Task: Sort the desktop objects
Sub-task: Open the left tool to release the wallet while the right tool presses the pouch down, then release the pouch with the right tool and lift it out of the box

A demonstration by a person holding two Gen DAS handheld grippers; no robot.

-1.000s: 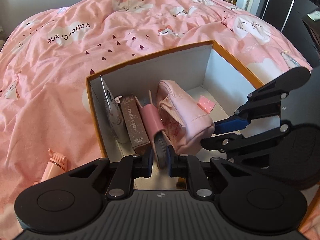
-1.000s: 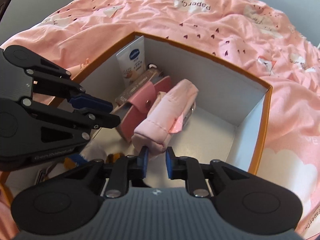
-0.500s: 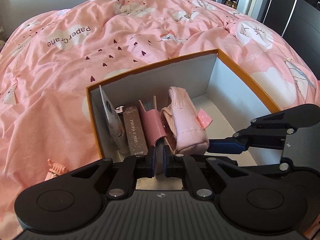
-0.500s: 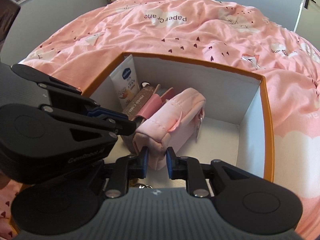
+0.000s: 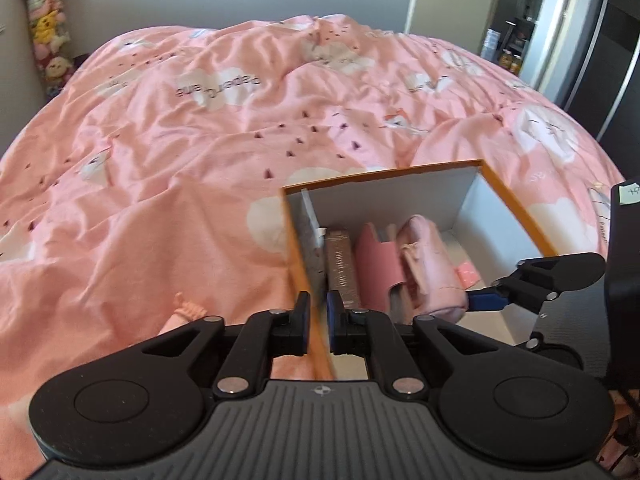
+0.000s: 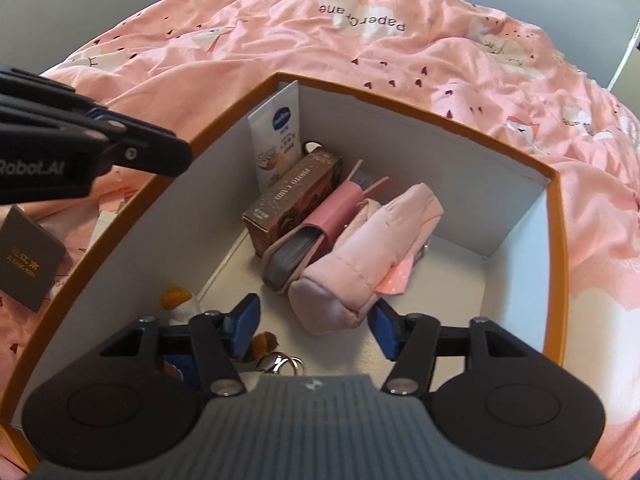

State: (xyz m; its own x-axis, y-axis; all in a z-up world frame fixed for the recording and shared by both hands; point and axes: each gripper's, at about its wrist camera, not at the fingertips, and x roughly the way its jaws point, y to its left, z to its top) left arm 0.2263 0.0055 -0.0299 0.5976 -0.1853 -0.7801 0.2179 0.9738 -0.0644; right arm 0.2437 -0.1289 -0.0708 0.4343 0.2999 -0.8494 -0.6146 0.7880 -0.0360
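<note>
Right gripper (image 6: 312,330) fingers opening, soft pale-pink fabric pouch (image 6: 360,256) lying freed between them inside orange-rimmed white cardboard box (image 6: 516,204). Light, squashy; best pinched mid-body. Left gripper (image 5: 316,320) fingers together, empty, beyond over pink bed quilt (image 6: 400,56).

I see a bed with a wrinkled pink duvet (image 5: 200,168), printed with white clouds and small dark hearts. An open box (image 6: 558,216) with orange rim and white inside walls stands directly on it. Beside the box, on the duvet, lie a small dark grey booklet (image 6: 28,268) and some pale papers (image 6: 108,216). A small pink object (image 5: 182,314) lies near the box.
</note>
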